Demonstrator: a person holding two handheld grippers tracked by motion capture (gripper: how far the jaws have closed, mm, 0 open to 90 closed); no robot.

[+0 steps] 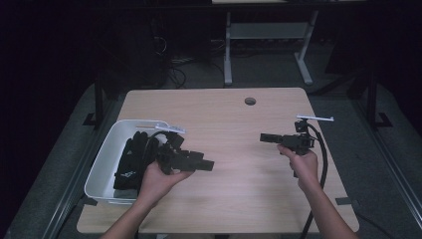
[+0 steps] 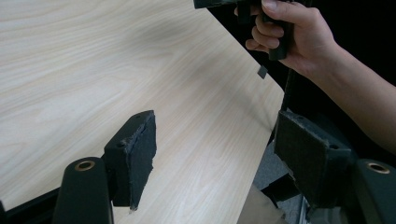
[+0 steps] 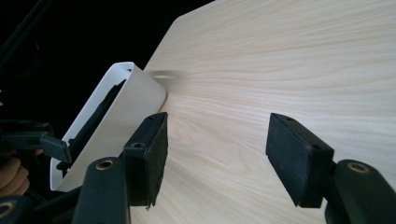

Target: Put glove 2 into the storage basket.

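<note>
Risk first. The black gloves (image 1: 133, 158) lie heaped in the white bin (image 1: 102, 162), dark on dark under dim light, so the edges of one glove against another are hard to pick out. A pinch aimed from here could catch two layers at once, or only a loose fold that slips free on the lift. The bin looks light; a pull on fabric snagged against its wall could drag or tip it toward the counter (image 1: 234, 164) edge, which it already sits beside. The cable trailing from the left tongs (image 1: 206, 165) runs over the bin's near rim and could hook it.

Second risk: both tongs point toward each other across bare counter, so a quick inward move could knock them together.

State of the tongs. Left tongs (image 2: 215, 154): spread, nothing between the pads, bare wood behind them. Right tongs (image 3: 219, 158): also spread and empty.

Positions, all taken from the bin. The gloves are inside it, filling the middle and the side nearer the centre of the counter. The left hand (image 1: 159, 177) is at the bin's inner wall, its tongs reaching away from the bin over the counter. The right tongs (image 1: 265, 137) are well apart from the bin, on the far side of the counter, aimed back toward it; in the right gripper view the bin (image 3: 121, 121) shows just past the left pad.
</note>
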